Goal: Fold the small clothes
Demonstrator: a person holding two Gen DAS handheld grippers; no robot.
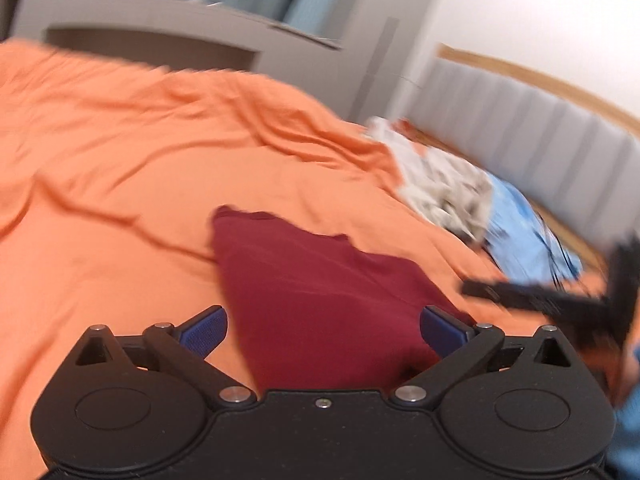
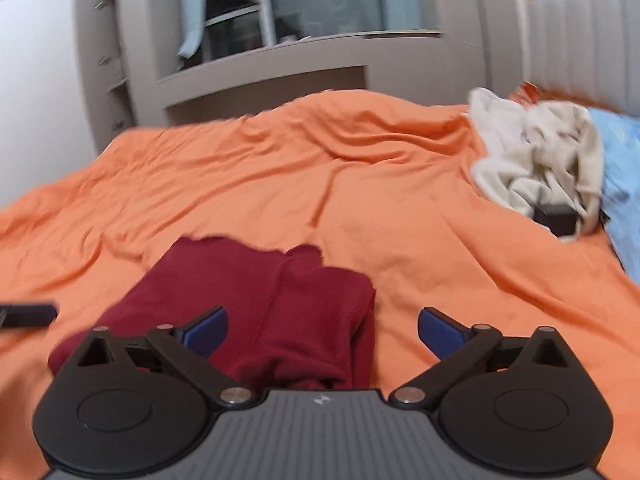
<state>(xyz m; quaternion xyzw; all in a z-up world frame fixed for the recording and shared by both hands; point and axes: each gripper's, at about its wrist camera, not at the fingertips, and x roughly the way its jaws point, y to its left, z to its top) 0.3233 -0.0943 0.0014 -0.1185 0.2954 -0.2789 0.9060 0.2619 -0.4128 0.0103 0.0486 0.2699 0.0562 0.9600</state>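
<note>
The red cloth (image 2: 256, 312) lies on the orange bed (image 2: 280, 184), right in front of both wide-open, empty grippers, its long side running away from them; the left gripper (image 1: 324, 332) looks nearer than the right gripper (image 2: 323, 332).

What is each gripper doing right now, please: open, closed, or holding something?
Left gripper: open, holding nothing; the maroon garment lies on the bed between its spread fingers.
Right gripper: open, holding nothing.
</note>
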